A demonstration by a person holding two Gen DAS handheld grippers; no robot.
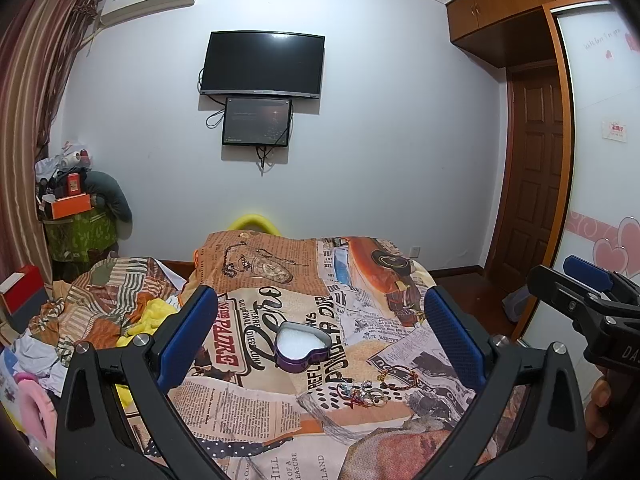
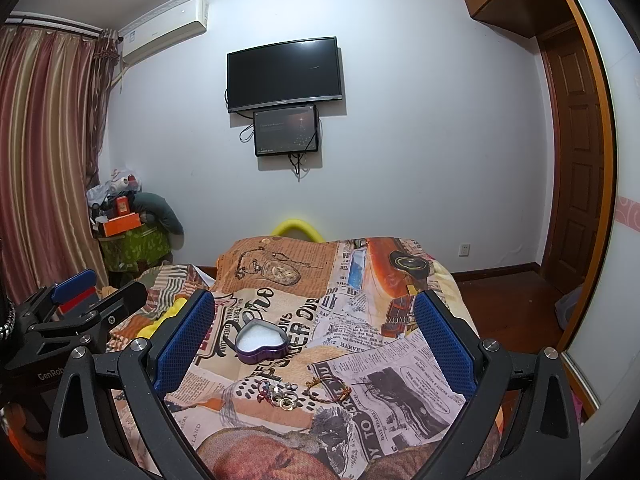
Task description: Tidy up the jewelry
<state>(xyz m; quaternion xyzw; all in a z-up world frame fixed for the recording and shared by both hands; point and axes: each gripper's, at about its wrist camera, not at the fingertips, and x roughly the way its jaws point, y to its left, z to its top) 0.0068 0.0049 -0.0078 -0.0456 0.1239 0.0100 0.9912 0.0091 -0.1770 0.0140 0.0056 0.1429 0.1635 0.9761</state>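
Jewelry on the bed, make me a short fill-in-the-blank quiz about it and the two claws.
1. The purple tin is shaped like a ____.
2. The jewelry pile lies loose on the ____, outside the tin.
3. The left claw and right claw are both ____, holding nothing.
4. The tin's lining is ____ in colour.

Missing words: heart; bedspread; open; white

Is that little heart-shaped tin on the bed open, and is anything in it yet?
Open and empty: the heart tin has no lid on, and only its white lining shows. The jewelry lies on the bedspread beside it.
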